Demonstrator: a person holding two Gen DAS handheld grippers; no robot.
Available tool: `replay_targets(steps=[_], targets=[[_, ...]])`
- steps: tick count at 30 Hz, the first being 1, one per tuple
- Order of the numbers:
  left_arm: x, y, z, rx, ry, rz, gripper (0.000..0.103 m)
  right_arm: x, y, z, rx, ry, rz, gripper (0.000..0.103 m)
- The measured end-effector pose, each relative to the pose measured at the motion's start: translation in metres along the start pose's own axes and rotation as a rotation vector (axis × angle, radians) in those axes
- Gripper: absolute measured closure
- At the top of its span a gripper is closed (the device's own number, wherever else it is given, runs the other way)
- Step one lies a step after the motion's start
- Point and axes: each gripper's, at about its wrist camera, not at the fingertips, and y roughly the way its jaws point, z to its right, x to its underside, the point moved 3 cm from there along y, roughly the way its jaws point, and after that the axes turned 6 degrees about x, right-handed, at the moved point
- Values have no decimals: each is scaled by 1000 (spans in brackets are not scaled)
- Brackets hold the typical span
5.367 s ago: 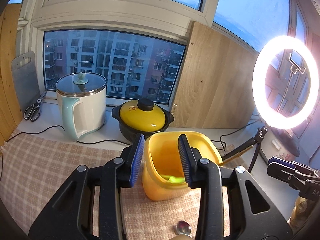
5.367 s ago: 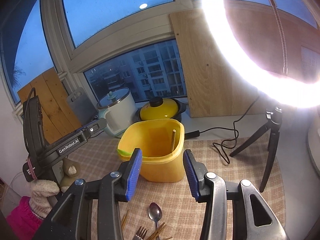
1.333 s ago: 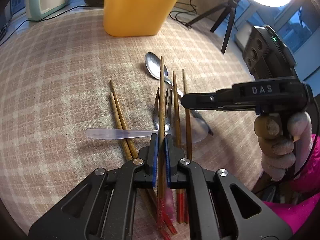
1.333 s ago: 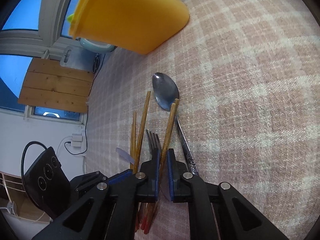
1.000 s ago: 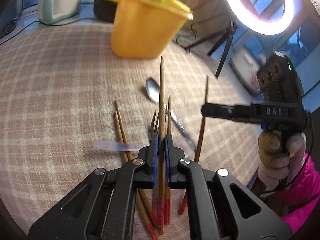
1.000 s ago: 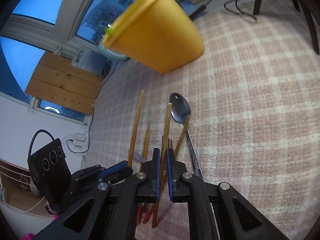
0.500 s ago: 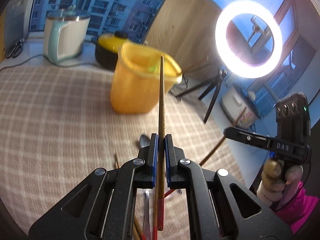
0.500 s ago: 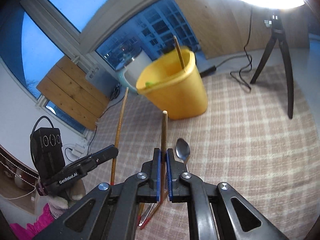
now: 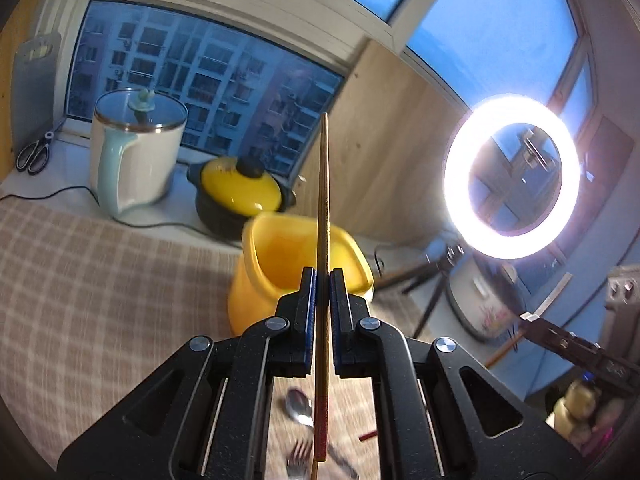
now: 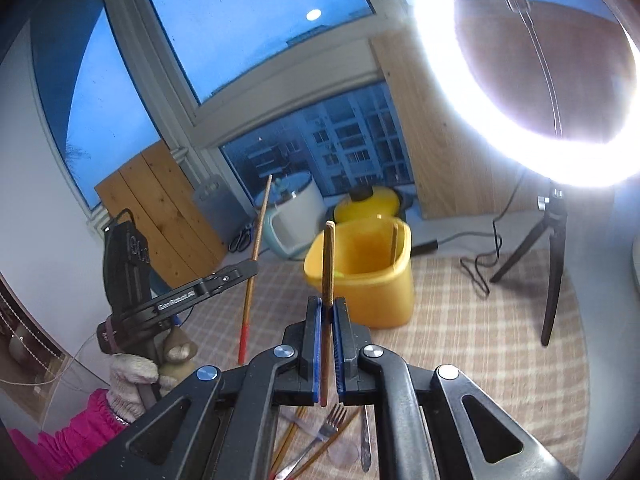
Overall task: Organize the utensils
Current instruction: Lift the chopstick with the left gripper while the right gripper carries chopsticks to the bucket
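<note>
My left gripper (image 9: 322, 280) is shut on a wooden chopstick (image 9: 323, 200) with a red end, held upright in front of the yellow tub (image 9: 256, 296). My right gripper (image 10: 327, 308) is shut on another chopstick (image 10: 328, 264), its tip rising before the yellow tub (image 10: 384, 300), which holds one chopstick (image 10: 394, 240) inside. In the right wrist view the left gripper (image 10: 250, 270) holds its chopstick to the left. A fork (image 10: 330, 428), a spoon (image 9: 299, 402) and more chopsticks (image 10: 292, 436) lie on the checked cloth below.
A white kettle (image 9: 132, 160) and a yellow-lidded pot (image 9: 240, 196) stand on the sill behind the tub. A ring light (image 9: 512, 176) on a tripod (image 10: 554, 264) stands right. A cable (image 10: 476, 264) trails on the cloth. Scissors (image 9: 34, 154) lie far left. A person's gloved hand (image 10: 128, 380) shows.
Both grippers have risen from the cloth with one chopstick each and tilted up toward the tub. The utensil pile has dropped to the bottom of both views.
</note>
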Motion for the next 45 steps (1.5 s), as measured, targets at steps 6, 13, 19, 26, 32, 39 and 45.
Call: replay_targets(steps=[6, 13, 19, 26, 32, 39, 45], targets=[[-27, 20, -1, -25, 35, 58, 99, -18, 3, -6, 18, -29, 45, 100], [-55, 44, -4, -42, 75, 119, 99, -41, 4, -8, 35, -41, 93, 100], [-66, 65, -2, -77, 128, 141, 99, -62, 4, -14, 73, -58, 159, 100], [-63, 82, -6, -99, 171, 138, 99, -77, 18, -19, 151, -97, 206, 100], [-56, 93, -17, -116, 167, 116, 99, -77, 42, -12, 178, -62, 184, 100], [-51, 95, -26, -126, 153, 105, 99, -70, 64, -2, 196, -42, 136, 100], [-49, 89, -30, -124, 143, 100, 99, -62, 76, -2, 183, -53, 92, 100]])
